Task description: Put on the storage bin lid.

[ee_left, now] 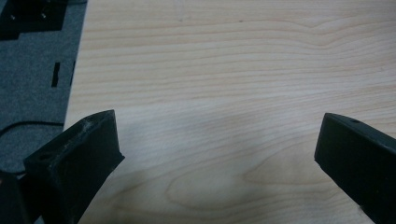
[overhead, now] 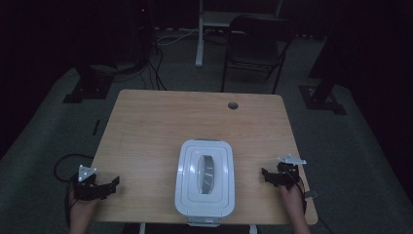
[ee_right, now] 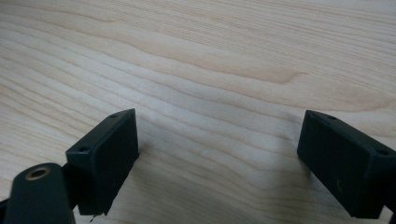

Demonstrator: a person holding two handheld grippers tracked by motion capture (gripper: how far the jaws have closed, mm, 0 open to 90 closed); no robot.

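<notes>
At the near edge of the wooden surface [overhead: 146, 131], the left claw [overhead: 113, 184] rests wide open and empty. Between the claws sits a lidded white container [overhead: 205, 178], seemingly centred for both. The right claw [overhead: 266, 174] mirrors it, open, holding nothing.

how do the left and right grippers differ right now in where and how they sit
The left gripper sits at the table's left edge, farther from the white box; the right gripper sits nearer the box, inside the right edge. The left's grey plate lies farther down the high view than the right's. Both are open, empty and point toward the box.
</notes>
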